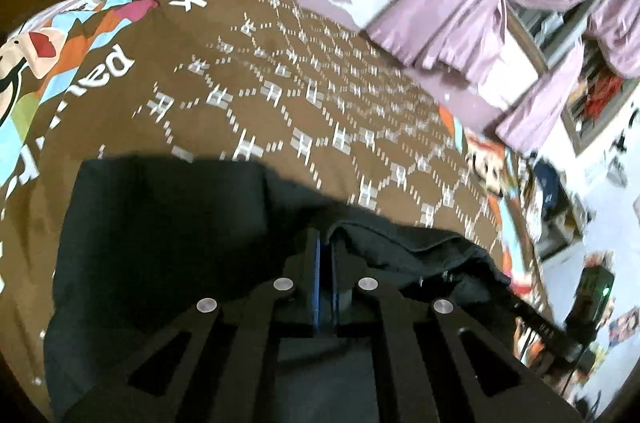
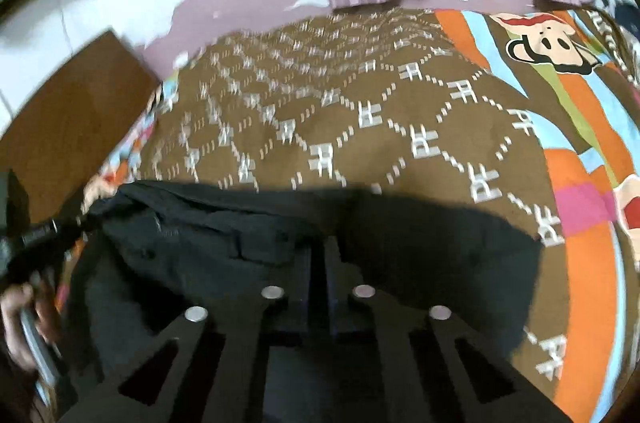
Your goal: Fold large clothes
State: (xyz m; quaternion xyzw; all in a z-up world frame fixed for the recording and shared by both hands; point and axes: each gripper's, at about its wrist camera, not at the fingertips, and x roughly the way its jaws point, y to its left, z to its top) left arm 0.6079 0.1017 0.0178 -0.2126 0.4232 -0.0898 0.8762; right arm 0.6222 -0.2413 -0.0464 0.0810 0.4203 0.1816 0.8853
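1. My left gripper (image 1: 325,243) has its fingers pressed together on an edge of the black garment (image 1: 168,243); a fold of the dark cloth rises right at the fingertips and runs off to the right from there.
2. My right gripper (image 2: 319,255) is likewise closed, its two fingers nearly touching, with the black cloth bunched around the tips. It appears to be pinching the fabric, though the cloth is so dark that the exact grip point is hard to make out.
3. The garment lies across the near part of the bed, on a brown bedspread (image 1: 280,95) printed with a white geometric pattern and bordered by bright cartoon patches.
4. In the right wrist view, the garment shows a band with a small loop or tab, lying just left of my fingertips.
5. At the left edge of the right wrist view, my left hand (image 2: 24,327) grips the other tool's handle, close beside the garment.
6. Beyond the bed stands a purple wall with peeling paint, and lilac curtains (image 1: 500,3) hang at a window.
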